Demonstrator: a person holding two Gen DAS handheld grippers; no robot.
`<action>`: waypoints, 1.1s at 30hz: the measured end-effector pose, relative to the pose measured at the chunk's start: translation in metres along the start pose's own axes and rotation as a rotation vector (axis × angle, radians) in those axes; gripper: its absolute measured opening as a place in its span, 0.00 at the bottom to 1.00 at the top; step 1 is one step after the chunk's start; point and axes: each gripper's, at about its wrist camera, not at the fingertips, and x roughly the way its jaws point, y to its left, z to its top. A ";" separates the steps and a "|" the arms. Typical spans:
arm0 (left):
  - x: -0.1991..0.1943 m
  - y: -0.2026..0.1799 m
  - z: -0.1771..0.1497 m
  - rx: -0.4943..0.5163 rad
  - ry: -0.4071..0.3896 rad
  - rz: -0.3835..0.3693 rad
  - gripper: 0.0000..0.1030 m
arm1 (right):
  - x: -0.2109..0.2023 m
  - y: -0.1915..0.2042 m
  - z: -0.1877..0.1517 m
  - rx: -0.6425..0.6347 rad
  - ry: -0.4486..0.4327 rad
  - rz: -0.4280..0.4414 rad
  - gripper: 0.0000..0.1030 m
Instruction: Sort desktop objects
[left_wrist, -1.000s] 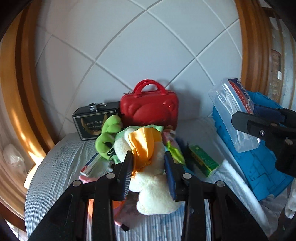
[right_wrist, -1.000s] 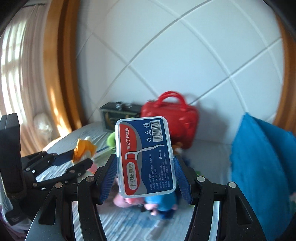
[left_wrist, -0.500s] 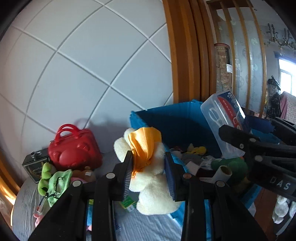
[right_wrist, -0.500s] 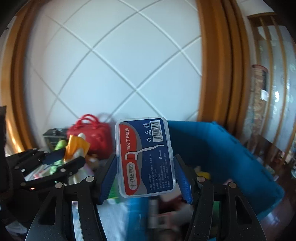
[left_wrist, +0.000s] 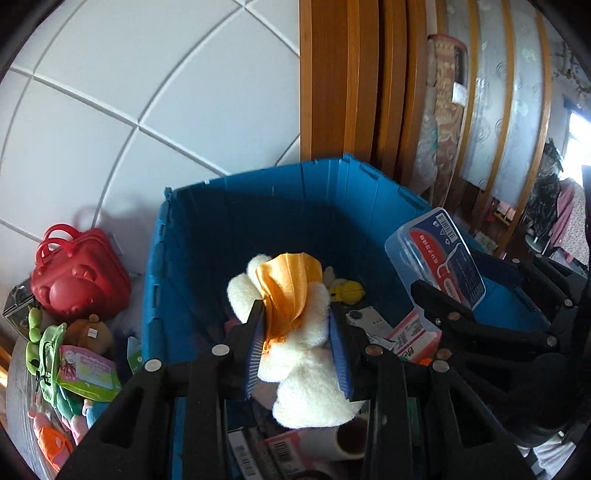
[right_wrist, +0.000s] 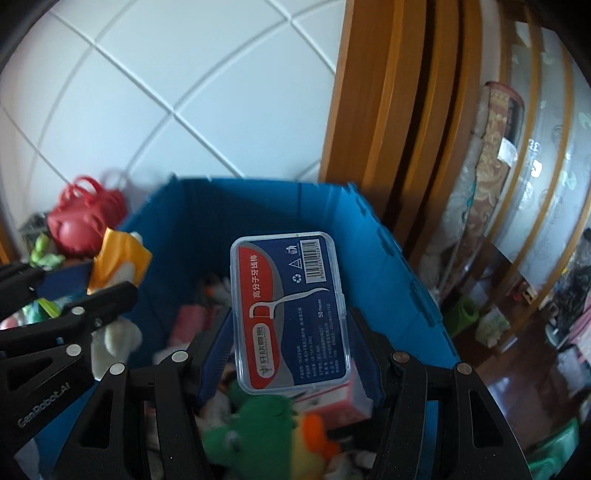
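Blue plastic walls of the bin now fill both wrist views, whereas a second ago the table's clutter was faced and the bin was seen only at the right edge. The left gripper is pressed onto the cream plush, whose orange cloth is caught between the blue pads; the grip is unchanged from the earlier frames. The plush is held above the bin's interior, over the papers and a yellow toy lying inside. The right gripper is clamped on the floss box, which is held upright with its printed label facing the camera, exactly as before. The box is also carried over the bin, above a green toy and a pink carton inside it. In the left view the box is seen over the bin's right part. A red bag is left outside the bin, to its left against the wall, with a green frog and a wipes pack in front of it.
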 end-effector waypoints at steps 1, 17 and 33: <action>0.010 -0.004 0.003 0.004 0.020 0.012 0.32 | 0.006 -0.002 -0.002 0.000 0.017 0.002 0.58; 0.015 0.001 0.001 -0.022 0.042 0.082 0.36 | 0.043 -0.004 -0.001 -0.045 0.094 0.019 0.58; -0.095 0.008 -0.027 -0.069 -0.325 0.096 0.78 | -0.044 -0.007 -0.019 -0.007 -0.067 0.010 0.85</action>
